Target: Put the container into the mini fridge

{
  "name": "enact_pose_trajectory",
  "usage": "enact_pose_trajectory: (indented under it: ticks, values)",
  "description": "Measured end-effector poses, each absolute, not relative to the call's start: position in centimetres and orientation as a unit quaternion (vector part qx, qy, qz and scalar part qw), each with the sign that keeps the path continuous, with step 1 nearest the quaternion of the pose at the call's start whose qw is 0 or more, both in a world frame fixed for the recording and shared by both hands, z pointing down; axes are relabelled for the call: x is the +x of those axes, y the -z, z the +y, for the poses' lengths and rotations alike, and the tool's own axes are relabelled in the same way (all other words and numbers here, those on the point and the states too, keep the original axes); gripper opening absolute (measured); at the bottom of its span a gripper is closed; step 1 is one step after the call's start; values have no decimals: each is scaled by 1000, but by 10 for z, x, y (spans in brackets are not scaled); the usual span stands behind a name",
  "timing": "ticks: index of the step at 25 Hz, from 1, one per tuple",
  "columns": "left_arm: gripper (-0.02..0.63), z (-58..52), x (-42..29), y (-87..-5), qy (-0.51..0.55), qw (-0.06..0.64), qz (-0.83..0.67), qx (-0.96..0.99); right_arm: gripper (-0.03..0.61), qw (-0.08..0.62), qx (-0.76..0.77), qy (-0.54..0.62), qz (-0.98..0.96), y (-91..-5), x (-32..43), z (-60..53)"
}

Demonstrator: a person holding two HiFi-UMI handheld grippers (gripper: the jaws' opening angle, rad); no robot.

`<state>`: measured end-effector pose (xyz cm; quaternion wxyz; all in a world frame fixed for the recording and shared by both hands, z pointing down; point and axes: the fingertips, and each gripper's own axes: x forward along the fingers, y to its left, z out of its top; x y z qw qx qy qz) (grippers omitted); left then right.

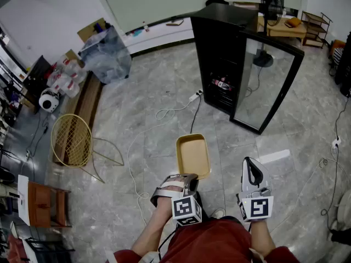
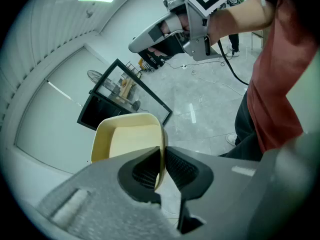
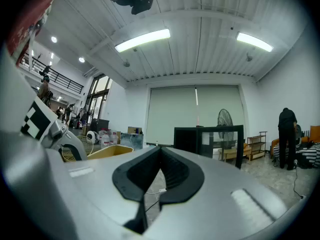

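Note:
My left gripper (image 1: pixel 189 178) is shut on the near rim of a shallow tan container (image 1: pixel 193 155), which I hold out over the floor. In the left gripper view the pads pinch the container's (image 2: pixel 130 139) side wall at my left gripper (image 2: pixel 162 159). To the container's right, my right gripper (image 1: pixel 251 166) is shut with nothing in it; its tips meet in its own view (image 3: pixel 160 151). The black mini fridge (image 1: pixel 219 59) stands ahead with its glass door (image 1: pixel 269 81) swung open to the right. Bottles show on a lower shelf inside.
A white cable and power strip (image 1: pixel 194 96) run across the marble floor between me and the fridge. A yellow wire chair (image 1: pixel 71 141) and a wooden bench (image 1: pixel 82 114) with a plastic bag (image 1: pixel 107 53) stand left. A fan (image 1: pixel 269 4) is behind the fridge. A person (image 3: pixel 287 136) stands far right.

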<state>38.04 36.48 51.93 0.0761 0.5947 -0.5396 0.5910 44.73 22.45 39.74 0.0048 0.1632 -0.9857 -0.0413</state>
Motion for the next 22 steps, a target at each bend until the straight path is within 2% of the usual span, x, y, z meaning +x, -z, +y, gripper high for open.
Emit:
enact_pose_trajectory:
  ticks: [14,22]
  values:
    - [37,381,399,-529,-582,93,-543,598,0,25,156,14,-987,-419,460,245]
    - [37,389,378,-550,-577,117,-542,600,0,59,145,-3,-988,-449,439,251]
